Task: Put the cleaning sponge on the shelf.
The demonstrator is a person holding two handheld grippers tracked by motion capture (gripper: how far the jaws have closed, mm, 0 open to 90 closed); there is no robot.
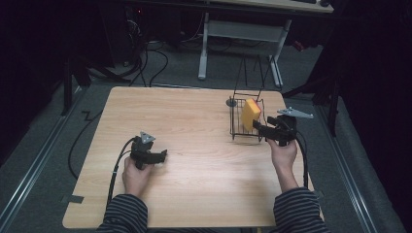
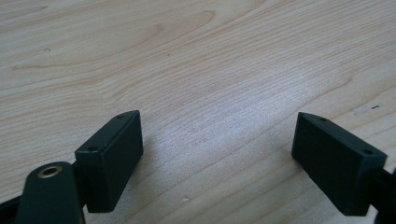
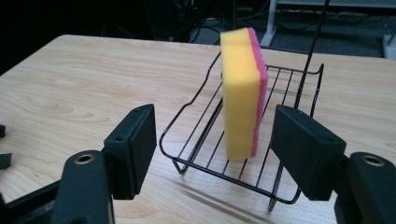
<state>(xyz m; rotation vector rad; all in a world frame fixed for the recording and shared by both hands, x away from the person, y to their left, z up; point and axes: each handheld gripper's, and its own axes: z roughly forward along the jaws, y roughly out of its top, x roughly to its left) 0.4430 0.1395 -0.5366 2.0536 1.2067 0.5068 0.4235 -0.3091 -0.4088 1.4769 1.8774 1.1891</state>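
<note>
Right gripper point(image 3: 212, 154), jaws wide and empty, faces sponge point(image 3: 241, 93) standing upright in wire rack point(image 3: 196, 156); approach level, square the pads on both flat faces, clear the wires.

No text, label, brand, number or sign can be read anywhere.

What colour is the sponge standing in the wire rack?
The sponge is yellow with a pink layer, clearest in the right gripper view.
</note>
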